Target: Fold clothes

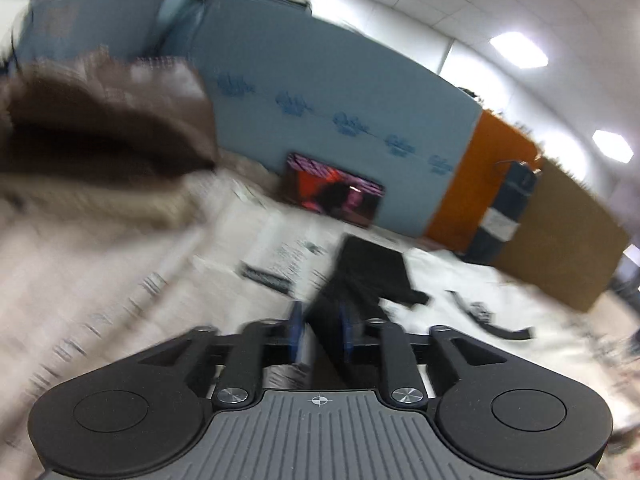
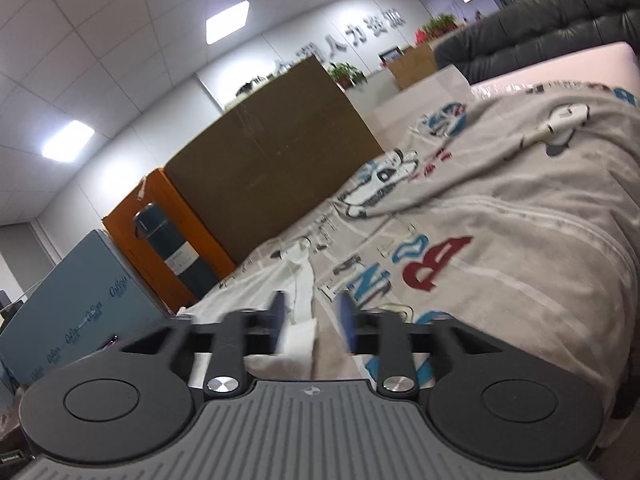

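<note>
In the left wrist view my left gripper (image 1: 321, 332) is open over a printed bed cover (image 1: 120, 280). A black garment (image 1: 372, 276) lies crumpled on the cover, and a narrow part of it shows in the gap between the blue pads (image 1: 347, 334). Whether it touches them is unclear. In the right wrist view my right gripper (image 2: 310, 320) is open low over the grey printed cover (image 2: 500, 240). A white cloth (image 2: 301, 280) runs along the cover into the gap between its fingers, loose and not pinched.
A blurred brown and beige heap of cloth (image 1: 100, 128) fills the upper left. A black strap (image 1: 492, 324) lies right of the black garment. Beyond the bed stand blue panels (image 1: 340, 80), an orange board (image 2: 168, 240), a large cardboard sheet (image 2: 272, 168), a lit screen (image 1: 332, 196) and a dark sofa (image 2: 540, 28).
</note>
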Demonstrator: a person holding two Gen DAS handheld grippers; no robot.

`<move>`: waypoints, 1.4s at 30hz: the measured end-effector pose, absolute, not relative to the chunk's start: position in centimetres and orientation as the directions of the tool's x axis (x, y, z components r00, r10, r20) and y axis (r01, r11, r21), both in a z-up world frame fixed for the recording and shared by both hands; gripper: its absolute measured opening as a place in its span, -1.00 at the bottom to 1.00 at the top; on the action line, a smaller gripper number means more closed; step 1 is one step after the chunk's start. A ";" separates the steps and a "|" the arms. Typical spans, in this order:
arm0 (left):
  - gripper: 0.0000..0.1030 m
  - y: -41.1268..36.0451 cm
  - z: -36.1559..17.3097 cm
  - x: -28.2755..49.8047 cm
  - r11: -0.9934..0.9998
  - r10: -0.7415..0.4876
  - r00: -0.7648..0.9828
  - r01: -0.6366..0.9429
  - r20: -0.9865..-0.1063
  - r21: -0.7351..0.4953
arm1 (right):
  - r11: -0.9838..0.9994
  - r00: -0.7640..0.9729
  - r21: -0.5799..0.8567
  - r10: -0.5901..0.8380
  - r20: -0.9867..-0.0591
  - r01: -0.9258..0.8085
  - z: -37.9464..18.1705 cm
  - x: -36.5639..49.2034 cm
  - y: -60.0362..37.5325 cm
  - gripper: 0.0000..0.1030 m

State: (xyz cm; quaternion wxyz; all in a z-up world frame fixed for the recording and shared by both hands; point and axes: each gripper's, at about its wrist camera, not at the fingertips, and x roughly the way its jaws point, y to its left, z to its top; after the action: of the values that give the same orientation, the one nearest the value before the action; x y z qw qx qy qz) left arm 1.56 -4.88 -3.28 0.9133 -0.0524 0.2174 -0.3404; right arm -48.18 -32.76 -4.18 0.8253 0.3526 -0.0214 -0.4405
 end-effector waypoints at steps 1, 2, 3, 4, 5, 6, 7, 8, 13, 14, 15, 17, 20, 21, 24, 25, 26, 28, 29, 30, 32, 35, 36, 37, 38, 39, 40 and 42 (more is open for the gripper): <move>-0.12 -4.7 -2.9 1.0 0.758 -0.649 0.690 0.621 -0.320 -0.198 | 0.377 0.628 0.602 -0.726 -0.281 0.704 -4.1 -48.0 -32.9 0.00; 0.15 -4.6 -2.6 0.3 0.749 -0.658 0.701 0.645 -0.276 -0.151 | 0.390 0.644 0.603 -0.709 -0.286 0.696 -4.1 -47.8 -33.1 0.00; 0.43 -4.5 -2.1 -0.5 0.716 -0.692 0.682 0.692 -0.236 -0.098 | 0.402 0.660 0.604 -0.692 -0.291 0.688 -4.1 -47.6 -33.3 0.00; 0.55 -4.9 -1.7 -1.2 0.672 -0.727 0.651 0.740 -0.218 -0.035 | 0.415 0.676 0.605 -0.674 -0.297 0.679 -4.1 -47.4 -33.5 0.07; 0.65 -5.5 -1.3 -1.7 0.625 -0.757 0.614 0.780 -0.223 0.025 | 0.428 0.691 0.606 -0.656 -0.302 0.671 -4.0 -47.2 -33.7 0.16; 0.65 -6.2 -0.9 -2.1 0.568 -0.789 0.565 0.821 -0.241 0.067 | 0.440 0.706 0.608 -0.638 -0.307 0.661 -4.0 -47.1 -33.9 0.18; 0.65 -7.0 -0.5 -2.1 0.508 -0.820 0.511 0.857 -0.258 0.084 | 0.452 0.721 0.609 -0.619 -0.312 0.652 -4.0 -46.9 -34.0 0.22; 0.65 -7.9 0.0 -1.9 0.450 -0.847 0.455 0.889 -0.275 0.083 | 0.464 0.734 0.611 -0.600 -0.317 0.642 -3.9 -46.7 -34.2 0.27; 0.63 -13.5 1.1 1.7 0.289 -0.896 0.269 0.957 -0.354 -0.004 | 0.469 0.749 0.608 -0.554 -0.363 0.641 -4.1 -45.9 -36.3 0.28; 0.63 -14.8 1.0 2.5 0.263 -0.896 0.233 0.964 -0.377 -0.028 | 0.461 0.746 0.608 -0.549 -0.377 0.647 -4.2 -45.7 -36.8 0.26; 0.63 -16.3 0.8 3.1 0.257 -0.892 0.220 0.965 -0.396 -0.043 | 0.457 0.744 0.607 -0.543 -0.389 0.651 -4.3 -45.6 -37.3 0.24; 0.63 -19.2 0.0 4.1 0.244 -0.876 0.194 0.968 -0.442 -0.059 | 0.468 0.751 0.601 -0.523 -0.403 0.648 -4.5 -45.6 -38.1 0.18; 0.63 -22.6 -1.8 4.8 0.230 -0.852 0.158 0.970 -0.500 -0.085 | 0.495 0.749 0.568 -0.503 -0.431 0.658 -4.7 -45.2 -38.7 0.01; 0.59 -23.5 -2.5 4.8 0.227 -0.841 0.148 0.970 -0.520 -0.092 | 0.502 0.747 0.556 -0.501 -0.437 0.662 -4.6 -45.0 -38.9 -0.03; 0.36 -24.9 -4.0 4.4 0.191 -0.817 0.108 0.978 -0.566 -0.089 | 0.528 0.754 0.538 -0.473 -0.456 0.657 -4.6 -44.3 -39.3 -0.27; 0.26 -24.9 -4.3 3.9 0.180 -0.814 0.112 0.982 -0.570 -0.063 | 0.544 0.761 0.531 -0.462 -0.456 0.649 -4.6 -44.1 -39.2 -0.34; -0.02 -24.9 -4.5 3.5 0.168 -0.811 0.116 0.985 -0.574 -0.037 | 0.560 0.764 0.520 -0.460 -0.454 0.646 -4.6 -43.9 -39.1 -0.45; -0.59 -24.9 -5.1 2.6 0.143 -0.804 0.125 0.990 -0.581 0.015 | 0.588 0.770 0.498 -0.457 -0.445 0.637 -4.5 -43.5 -38.9 -0.63; -0.88 -24.5 -4.9 2.3 0.128 -0.812 0.121 0.991 -0.571 0.027 | 0.596 0.775 0.495 -0.467 -0.426 0.632 -4.4 -43.6 -38.8 -0.69; -0.91 -23.9 -4.5 1.9 0.120 -0.826 0.128 0.991 -0.548 0.051 | 0.604 0.779 0.493 -0.477 -0.406 0.627 -4.2 -43.8 -38.7 -0.70; -0.93 -22.4 -3.5 1.0 0.129 -0.855 0.163 0.986 -0.492 0.103 | 0.622 0.787 0.482 -0.503 -0.359 0.617 -3.5 -43.9 -38.3 -0.80; -0.93 -19.2 -1.2 0.0 0.157 -0.911 0.183 0.982 -0.370 0.101 | 0.651 0.794 0.460 -0.541 -0.277 0.604 -2.2 -44.1 -37.4 -0.81; -0.93 -18.1 -0.4 -0.4 0.165 -0.927 0.188 0.982 -0.325 0.097 | 0.662 0.799 0.455 -0.547 -0.250 0.596 -1.7 -44.2 -37.0 -0.82; -0.93 -16.9 0.3 -0.8 0.171 -0.941 0.192 0.980 -0.280 0.096 | 0.673 0.804 0.450 -0.552 -0.222 0.587 -1.2 -44.3 -36.5 -0.82; -0.93 -15.5 0.9 -1.4 0.169 -0.955 0.185 0.982 -0.232 0.089 | 0.686 0.809 0.446 -0.555 -0.191 0.576 -0.7 -44.6 -36.0 -0.82; -0.93 -14.2 1.5 -2.0 0.164 -0.967 0.177 0.983 -0.184 0.081 | 0.697 0.813 0.441 -0.559 -0.162 0.566 -0.2 -45.0 -35.4 -0.82; -0.93 -12.6 1.9 -2.6 0.157 -0.977 0.165 0.985 -0.138 0.070 | 0.704 0.815 0.437 -0.563 -0.138 0.561 0.1 -45.5 -34.8 -0.82; -0.94 -9.4 2.2 -3.7 0.145 -0.988 0.147 0.989 -0.048 0.042 | 0.717 0.816 0.428 -0.571 -0.091 0.550 0.7 -46.5 -33.5 -0.85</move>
State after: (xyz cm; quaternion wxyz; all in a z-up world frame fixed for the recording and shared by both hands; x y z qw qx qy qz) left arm -3.70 -9.38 2.23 0.7566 0.0317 0.0044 -0.6531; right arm -46.52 -33.52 0.70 0.9264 0.2232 -0.0235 -0.3025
